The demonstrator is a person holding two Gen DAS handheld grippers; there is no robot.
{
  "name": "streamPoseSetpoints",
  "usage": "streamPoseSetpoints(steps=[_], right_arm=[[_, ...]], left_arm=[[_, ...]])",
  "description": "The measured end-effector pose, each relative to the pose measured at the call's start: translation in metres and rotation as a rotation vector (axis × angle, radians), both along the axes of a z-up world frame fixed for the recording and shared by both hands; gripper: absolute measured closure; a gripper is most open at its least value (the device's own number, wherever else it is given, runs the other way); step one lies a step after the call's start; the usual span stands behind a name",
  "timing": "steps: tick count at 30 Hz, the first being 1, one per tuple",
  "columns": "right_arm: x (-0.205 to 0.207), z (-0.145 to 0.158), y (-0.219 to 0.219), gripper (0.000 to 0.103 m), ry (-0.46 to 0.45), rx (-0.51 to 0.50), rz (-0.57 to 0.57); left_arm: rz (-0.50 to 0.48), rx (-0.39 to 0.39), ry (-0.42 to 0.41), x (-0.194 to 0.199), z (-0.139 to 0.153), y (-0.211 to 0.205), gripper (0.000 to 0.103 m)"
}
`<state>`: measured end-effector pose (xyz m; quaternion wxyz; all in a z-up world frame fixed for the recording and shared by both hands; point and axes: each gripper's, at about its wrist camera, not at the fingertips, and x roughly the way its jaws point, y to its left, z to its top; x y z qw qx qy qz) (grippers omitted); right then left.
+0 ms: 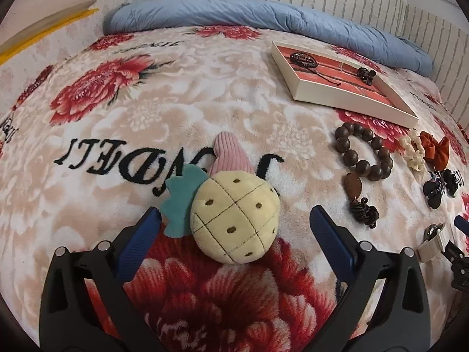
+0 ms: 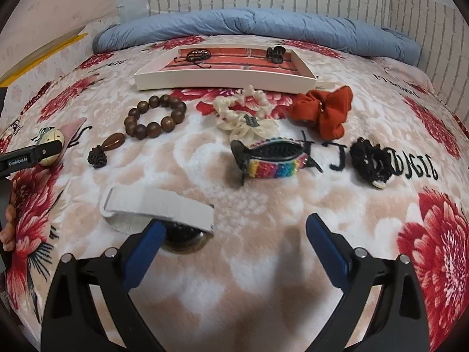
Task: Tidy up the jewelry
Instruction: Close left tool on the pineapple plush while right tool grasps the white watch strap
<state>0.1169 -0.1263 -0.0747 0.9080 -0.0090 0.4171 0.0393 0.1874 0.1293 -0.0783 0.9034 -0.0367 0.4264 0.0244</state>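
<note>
Left wrist view first: left gripper [image 1: 234, 226] spread wide, jaws open and holding nothing, straddling a plush pineapple clip [image 1: 233, 215] on the floral blanket [image 1: 123, 135]; teal leaf toward the left finger, pink corduroy part running away up the view, so long axis roughly along the line of sight. Off to the right, a wooden bead bracelet [image 1: 363, 151] with its dark tassel trailing toward the camera, then a cream scrunchie [image 1: 412, 149] and a rust scrunchie [image 1: 435, 148] just beside each other. Farther back, a shallow white tray [image 1: 310, 91] with a red floor, holding only a dark cord bracelet [image 1: 303, 58] and a small dark claw clip [image 1: 366, 74], well apart. Right wrist view next: right gripper [image 2: 236, 228] likewise wide open and empty, left finger touching or just over a white watch strap [image 2: 158, 209] lying crosswise, long axis left to right, with a dark round watch body partly hidden under it. Beyond, a rainbow hair claw [image 2: 272, 158] lying crosswise too, a black scrunchie [image 2: 369, 158] to its right, tray set broadside ahead. Judged from this: early going, two pieces stowed, about seven loose on the blanket and yet to be moved.
</note>
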Motion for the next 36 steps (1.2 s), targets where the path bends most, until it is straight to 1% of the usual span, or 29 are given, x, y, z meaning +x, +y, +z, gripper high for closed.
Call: streamPoseSetpoints(steps=[3, 4, 5, 6, 8, 9, 11, 12, 14, 15, 18, 20, 21, 23, 26, 30, 31, 36], right_arm=[[0.006, 0.000, 0.003, 0.010, 0.000, -0.003, 0.000], [0.008, 0.000, 0.003, 0.013, 0.002, 0.002, 0.002], [0.010, 0.000, 0.004, 0.018, 0.006, 0.007, 0.006], [0.012, 0.000, 0.004, 0.021, 0.010, 0.011, 0.010], [0.015, -0.001, 0.005, 0.027, 0.015, 0.016, 0.012], [0.017, -0.001, 0.006, 0.030, 0.015, 0.016, 0.015], [0.019, 0.000, 0.009, 0.045, 0.018, 0.020, 0.030], [0.020, 0.000, 0.010, 0.048, 0.019, 0.022, 0.036], [0.021, 0.000, 0.011, 0.053, 0.021, 0.027, 0.044], [0.021, 0.000, 0.011, 0.053, 0.023, 0.032, 0.048], [0.021, 0.001, 0.011, 0.059, 0.026, 0.045, 0.057], [0.021, 0.002, 0.011, 0.066, 0.024, 0.053, 0.067], [0.022, 0.003, 0.010, 0.068, 0.024, 0.058, 0.071], [0.022, 0.005, 0.009, 0.076, 0.021, 0.069, 0.079], [0.023, 0.008, 0.010, 0.081, 0.013, 0.074, 0.091], [0.025, 0.010, 0.009, 0.084, 0.012, 0.091, 0.106], [0.026, 0.012, 0.009, 0.087, 0.010, 0.097, 0.110], [0.029, 0.019, 0.006, 0.087, -0.003, 0.124, 0.119]], left_arm=[[-0.003, -0.007, 0.012, 0.004, -0.003, 0.001, 0.006], [-0.005, -0.011, 0.017, 0.005, -0.003, 0.001, 0.006], [-0.008, -0.014, 0.022, 0.006, -0.004, 0.001, 0.008], [-0.012, -0.016, 0.027, 0.008, -0.005, 0.001, 0.009], [-0.022, -0.013, 0.044, 0.011, -0.008, -0.001, 0.017], [-0.020, -0.007, 0.050, 0.012, -0.009, -0.001, 0.019], [-0.014, 0.002, 0.056, 0.013, -0.011, -0.002, 0.025], [-0.009, 0.002, 0.055, 0.013, -0.011, -0.001, 0.027], [0.002, -0.001, 0.052, 0.013, -0.010, 0.001, 0.034], [0.007, -0.004, 0.053, 0.013, -0.010, 0.003, 0.035], [0.015, -0.006, 0.055, 0.010, -0.011, 0.005, 0.040], [0.014, 0.006, 0.053, 0.009, -0.010, 0.005, 0.043], [0.012, 0.015, 0.053, 0.010, -0.009, 0.003, 0.044], [0.008, 0.033, 0.051, 0.009, -0.008, 0.001, 0.046], [0.003, 0.038, 0.045, 0.008, -0.005, 0.001, 0.048], [0.002, 0.007, 0.039, 0.006, -0.002, 0.005, 0.048], [0.001, 0.007, 0.036, 0.006, 0.000, 0.005, 0.049], [-0.008, -0.005, 0.014, 0.004, 0.010, 0.004, 0.049]])
